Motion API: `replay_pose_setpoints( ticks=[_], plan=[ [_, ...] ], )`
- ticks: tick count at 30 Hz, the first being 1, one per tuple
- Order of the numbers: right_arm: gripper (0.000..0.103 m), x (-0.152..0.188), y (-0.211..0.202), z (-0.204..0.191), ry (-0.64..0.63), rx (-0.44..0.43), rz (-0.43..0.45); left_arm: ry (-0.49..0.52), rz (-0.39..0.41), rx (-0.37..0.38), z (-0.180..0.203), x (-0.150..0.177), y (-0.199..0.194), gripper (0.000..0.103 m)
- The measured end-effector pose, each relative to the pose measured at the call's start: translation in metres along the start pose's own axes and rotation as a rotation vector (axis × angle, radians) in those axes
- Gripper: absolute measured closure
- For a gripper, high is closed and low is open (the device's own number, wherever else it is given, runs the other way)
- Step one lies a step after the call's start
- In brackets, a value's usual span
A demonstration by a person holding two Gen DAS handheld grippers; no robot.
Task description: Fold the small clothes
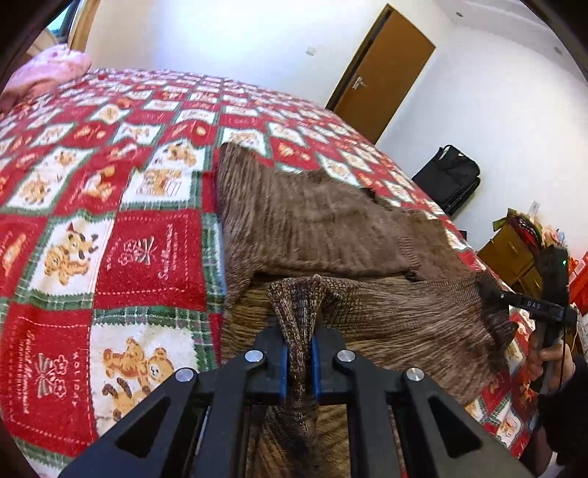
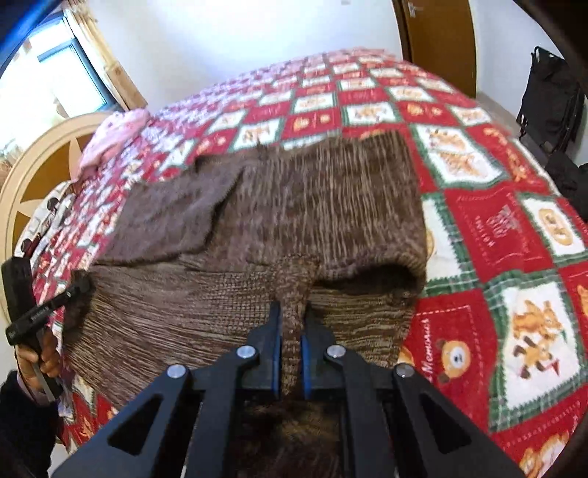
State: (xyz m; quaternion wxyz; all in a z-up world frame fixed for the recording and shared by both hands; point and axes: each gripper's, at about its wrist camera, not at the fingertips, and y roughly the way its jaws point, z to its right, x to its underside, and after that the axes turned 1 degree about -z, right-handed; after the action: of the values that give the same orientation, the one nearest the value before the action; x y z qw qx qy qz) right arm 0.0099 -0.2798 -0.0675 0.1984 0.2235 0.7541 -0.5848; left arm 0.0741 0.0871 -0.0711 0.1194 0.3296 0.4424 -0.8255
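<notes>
L gripper point(image 1: 298, 362) + R gripper point(image 2: 292, 364): jaws pinched on brown sweater point(image 1: 330, 220) hem.

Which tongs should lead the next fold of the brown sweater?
Neither clearly: left tongs and right tongs are both shut on the near hem of the brown sweater. Probably move them together, carrying the hem toward the far end on the quilt.

White walls point(image 1: 239, 33), brown door point(image 1: 382, 73), bright window point(image 2: 47, 81).
</notes>
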Motion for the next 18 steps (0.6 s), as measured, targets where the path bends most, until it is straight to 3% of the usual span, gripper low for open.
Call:
replay_pose_setpoints(
  ticks=[9, 13, 18],
  plan=[
    [0.092, -0.032, -0.058, -0.031, -0.097, -0.028, 0.163, 0.006, 0.124, 0.01, 0.018, -0.049, -0.038, 0.094],
    [0.093, -0.064, -0.066, -0.032, -0.133, -0.001, 0.211, -0.018, 0.143, -0.024, 0.013, -0.077, -0.031, 0.094],
    [0.095, -0.103, -0.048, -0.02, -0.134, 0.04, 0.243, -0.028, 0.152, -0.068, 0.006, -0.111, -0.004, 0.094]
  ],
)
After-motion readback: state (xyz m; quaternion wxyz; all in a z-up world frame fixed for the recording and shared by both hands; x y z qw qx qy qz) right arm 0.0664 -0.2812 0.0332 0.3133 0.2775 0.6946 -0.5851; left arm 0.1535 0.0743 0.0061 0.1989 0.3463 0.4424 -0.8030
